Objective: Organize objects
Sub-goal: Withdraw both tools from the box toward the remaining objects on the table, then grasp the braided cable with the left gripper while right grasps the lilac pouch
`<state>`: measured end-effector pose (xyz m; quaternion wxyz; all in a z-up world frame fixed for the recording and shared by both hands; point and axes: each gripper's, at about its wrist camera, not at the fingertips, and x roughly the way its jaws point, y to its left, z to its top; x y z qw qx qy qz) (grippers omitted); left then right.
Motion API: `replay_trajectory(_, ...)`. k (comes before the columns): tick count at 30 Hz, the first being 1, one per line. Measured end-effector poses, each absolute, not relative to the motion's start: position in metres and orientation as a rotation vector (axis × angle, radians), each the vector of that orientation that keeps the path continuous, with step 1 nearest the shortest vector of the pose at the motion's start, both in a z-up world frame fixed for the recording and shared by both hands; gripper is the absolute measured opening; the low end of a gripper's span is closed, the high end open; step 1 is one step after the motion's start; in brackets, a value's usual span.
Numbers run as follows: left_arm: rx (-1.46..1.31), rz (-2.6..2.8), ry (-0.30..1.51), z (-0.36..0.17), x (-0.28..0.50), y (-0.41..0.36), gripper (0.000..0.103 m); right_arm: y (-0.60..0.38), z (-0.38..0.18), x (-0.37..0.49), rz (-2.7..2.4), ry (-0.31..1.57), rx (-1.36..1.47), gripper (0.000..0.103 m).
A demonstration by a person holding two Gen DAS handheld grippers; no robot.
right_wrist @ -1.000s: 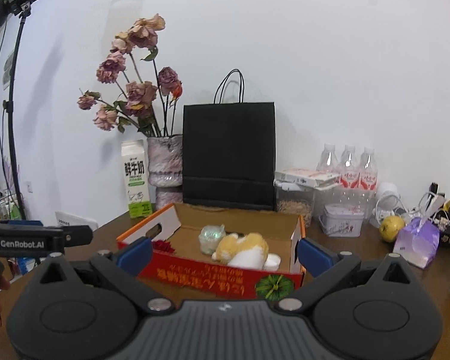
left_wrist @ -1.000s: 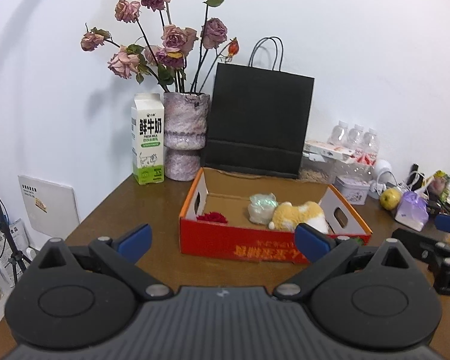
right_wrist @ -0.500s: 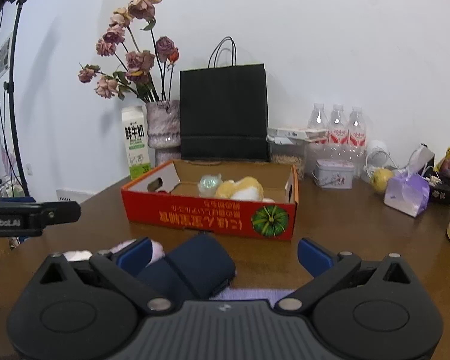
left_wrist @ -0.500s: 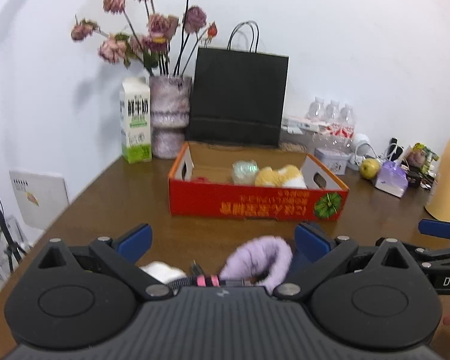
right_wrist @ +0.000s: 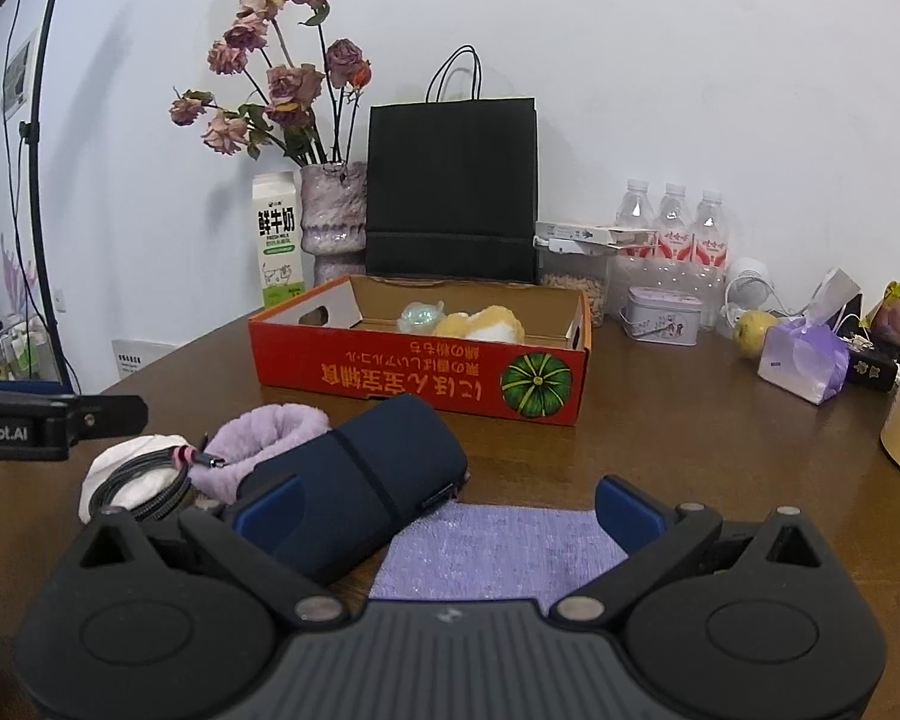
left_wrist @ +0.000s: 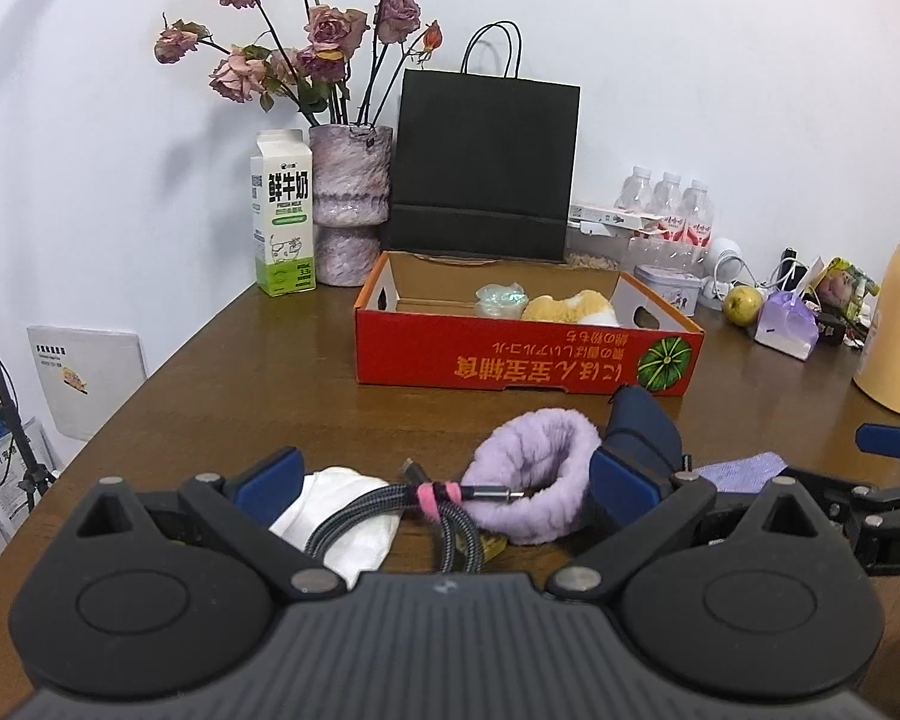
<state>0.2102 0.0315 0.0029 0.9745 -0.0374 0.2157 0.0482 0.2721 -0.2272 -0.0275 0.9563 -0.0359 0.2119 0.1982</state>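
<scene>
Both grippers, left gripper [left_wrist: 441,480] and right gripper [right_wrist: 450,507], hang released above the table items. Plush toy [left_wrist: 570,307] lies in the red cardboard box [left_wrist: 528,360]; coiled cable [left_wrist: 402,510], purple scrunchie [left_wrist: 534,462], navy case [right_wrist: 360,480] wait outside.
</scene>
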Motion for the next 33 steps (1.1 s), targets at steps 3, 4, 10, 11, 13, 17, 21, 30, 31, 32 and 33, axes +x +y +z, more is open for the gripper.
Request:
replay_trajectory(3, -0.074, 0.100, 0.439, 0.001, 0.209, 0.034, 0.103, -0.227, -0.030, 0.271, 0.396, 0.431, -0.081, 0.103)
replay_trajectory(4, -0.076, 0.101, 0.442, 0.000, 0.209, 0.035, 0.103, -0.227, -0.032, 0.270, 0.395, 0.432, -0.086, 0.103)
replay_trajectory(10, -0.084, 0.100, 0.446, -0.004, 0.206, 0.043, 0.103, -0.224, -0.038, 0.269, 0.400, 0.433, -0.086, 0.103)
replay_trajectory(11, -0.084, 0.100, 0.446, -0.004, 0.206, 0.044, 0.103, -0.223, -0.039, 0.269, 0.402, 0.437, -0.085, 0.103)
replay_trajectory(13, -0.089, 0.102, 0.446, -0.005, 0.205, 0.047, 0.103, -0.220, -0.043, 0.272, 0.408, 0.455, -0.091, 0.103)
replay_trajectory(17, -0.104, 0.101, 0.450, -0.009, 0.204, 0.055, 0.103, -0.215, -0.051, 0.279, 0.405, 0.497, -0.113, 0.103)
replay_trajectory(21, -0.119, 0.103, 0.456, -0.013, 0.203, 0.064, 0.103, -0.214, -0.060, 0.291, 0.374, 0.555, -0.133, 0.103)
replay_trajectory(30, -0.143, 0.116, 0.470, -0.017, 0.205, 0.074, 0.103, -0.223, -0.078, 0.341, 0.334, 0.728, -0.090, 0.103)
replay_trajectory(31, -0.143, 0.119, 0.473, -0.017, 0.206, 0.074, 0.103, -0.222, -0.081, 0.343, 0.344, 0.745, -0.085, 0.103)
replay_trajectory(32, -0.142, 0.122, 0.478, -0.018, 0.208, 0.075, 0.103, -0.220, -0.084, 0.342, 0.342, 0.729, -0.099, 0.103)
replay_trajectory(33, -0.140, 0.125, 0.487, -0.019, 0.210, 0.075, 0.103, -0.219, -0.085, 0.342, 0.342, 0.723, -0.099, 0.103)
